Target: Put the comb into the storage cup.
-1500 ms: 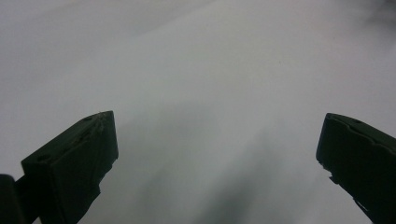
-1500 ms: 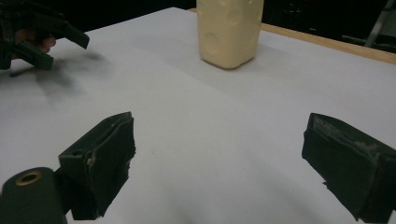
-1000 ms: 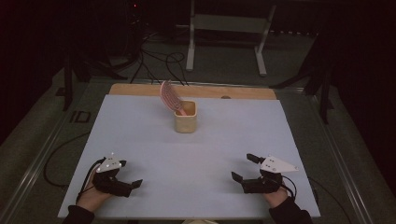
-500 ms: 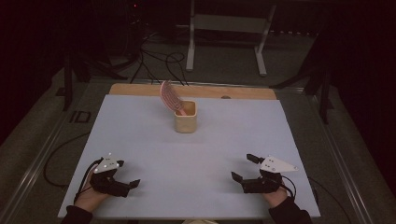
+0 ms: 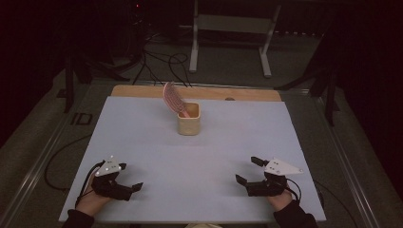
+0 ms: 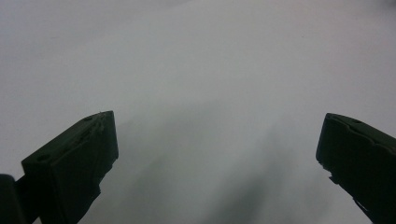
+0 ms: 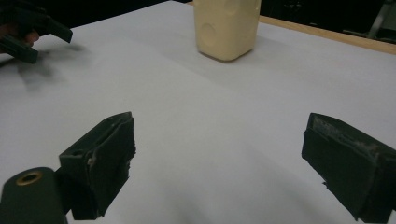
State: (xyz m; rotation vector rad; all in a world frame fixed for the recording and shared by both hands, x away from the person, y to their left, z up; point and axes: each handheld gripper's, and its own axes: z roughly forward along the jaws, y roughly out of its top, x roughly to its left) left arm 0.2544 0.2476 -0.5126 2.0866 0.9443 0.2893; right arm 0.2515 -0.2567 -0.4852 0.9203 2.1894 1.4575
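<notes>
My left gripper (image 5: 128,178) and right gripper (image 5: 248,171) rest low at the near edge of the white table (image 5: 228,142), well apart, jaws spread wide and holding nothing. The cream cup (image 5: 188,118) stands upright toward the table's far side, well away from both, with a pink brush (image 5: 173,98) leaning out of it to the left. In my right gripper view the cup (image 7: 227,27) sits ahead, beyond the jaws.
</notes>
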